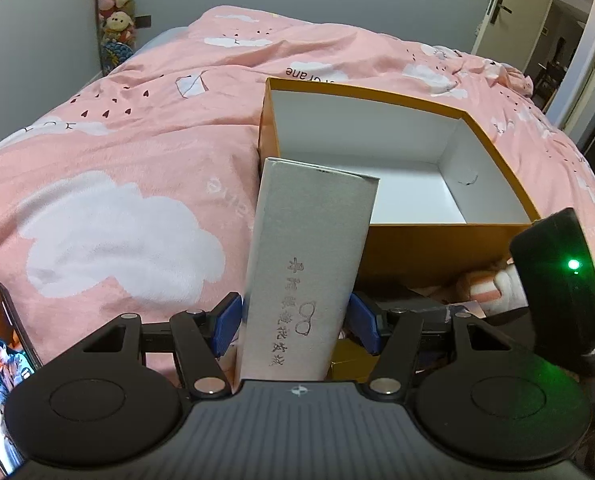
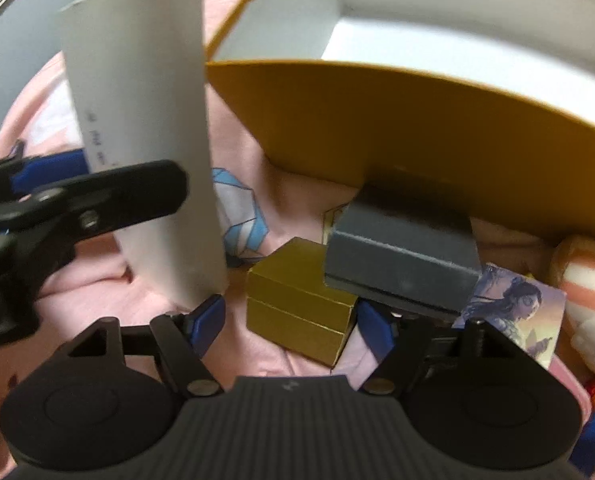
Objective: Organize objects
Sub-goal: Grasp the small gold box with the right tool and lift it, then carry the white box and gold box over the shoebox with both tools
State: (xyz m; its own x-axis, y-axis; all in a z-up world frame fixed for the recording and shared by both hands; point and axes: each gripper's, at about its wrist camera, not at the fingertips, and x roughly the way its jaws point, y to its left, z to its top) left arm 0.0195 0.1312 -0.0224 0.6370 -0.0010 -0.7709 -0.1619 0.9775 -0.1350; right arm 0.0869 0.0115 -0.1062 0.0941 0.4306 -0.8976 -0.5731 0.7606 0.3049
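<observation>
over the pink bed our left gripper clasps a grey carton near the empty orange box; our right gripper hangs released around a gold box, ungrasped. nothing is packed yet; everything remains.

The duvet was pink with white cloud prints. The open box was orange outside, white inside. The long carton was silver-grey with dark lettering. The small box was gold.
</observation>
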